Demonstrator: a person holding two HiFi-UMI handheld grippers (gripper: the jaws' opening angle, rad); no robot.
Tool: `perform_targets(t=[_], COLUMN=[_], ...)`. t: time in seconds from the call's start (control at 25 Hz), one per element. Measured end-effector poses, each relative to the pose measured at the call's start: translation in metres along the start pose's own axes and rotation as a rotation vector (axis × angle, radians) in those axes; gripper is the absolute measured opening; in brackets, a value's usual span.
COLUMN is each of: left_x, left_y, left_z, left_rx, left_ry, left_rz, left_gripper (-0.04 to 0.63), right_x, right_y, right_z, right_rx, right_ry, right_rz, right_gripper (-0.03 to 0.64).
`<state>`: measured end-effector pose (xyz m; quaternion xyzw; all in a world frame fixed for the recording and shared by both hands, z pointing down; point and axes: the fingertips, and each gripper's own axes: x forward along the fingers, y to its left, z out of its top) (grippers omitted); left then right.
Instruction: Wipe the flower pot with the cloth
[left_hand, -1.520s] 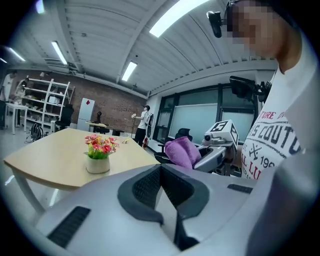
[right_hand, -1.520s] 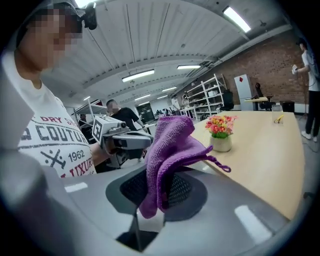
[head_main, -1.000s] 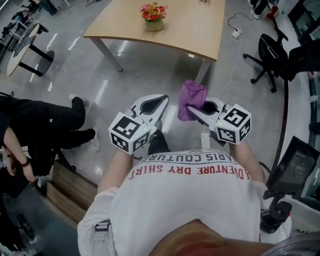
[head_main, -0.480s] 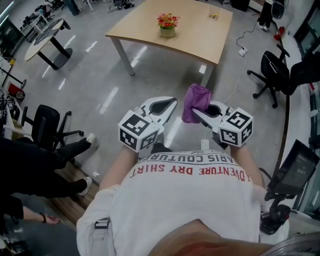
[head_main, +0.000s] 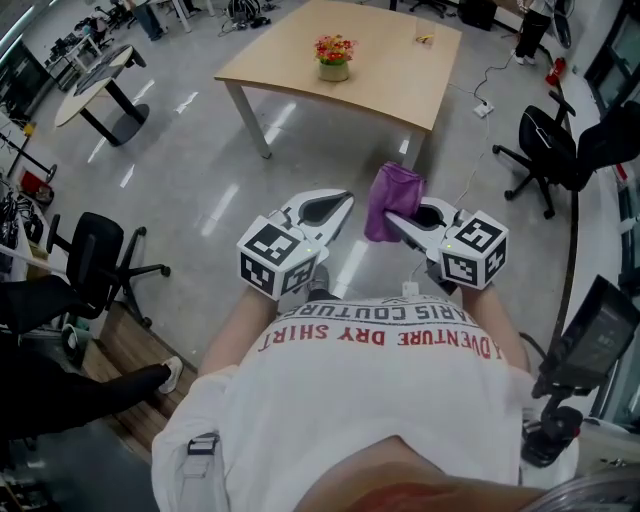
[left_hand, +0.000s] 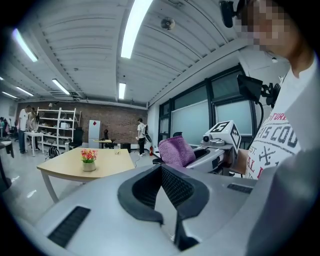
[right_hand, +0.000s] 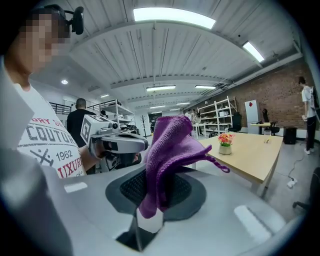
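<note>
Clamping the cloth (head_main: 396, 193), right gripper (head_main: 389, 215) jaws partly hidden; left gripper (head_main: 346, 198) jaws clenched empty.

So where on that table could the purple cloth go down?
The table is mostly bare: the wide stretch right of the flower pot, and the corner left of it. Only a small object lies by the far right edge. Nothing is crowded there.

The flower pot (head_main: 334, 72) on the far table (head_main: 390, 60) is too small to read any detail — and a bystander's leg (head_main: 70, 400) is cut off at the left edge.
</note>
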<state>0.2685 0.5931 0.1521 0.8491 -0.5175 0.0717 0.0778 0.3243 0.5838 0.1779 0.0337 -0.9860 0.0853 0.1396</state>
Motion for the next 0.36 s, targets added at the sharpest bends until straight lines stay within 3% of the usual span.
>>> perform_targets(t=[0.36], left_x=[0.0077], left_y=[-0.0016], left_z=[0.0032], left_rx=[0.032], left_ry=[0.005], left_rz=[-0.013], left_gripper=[0.002], right_x=[-0.0041], right_y=[-0.0061], right_z=[0.0007], right_rx=[-0.003], right_ry=[-0.021], right_rz=[-0.015], right_gripper=[0.054])
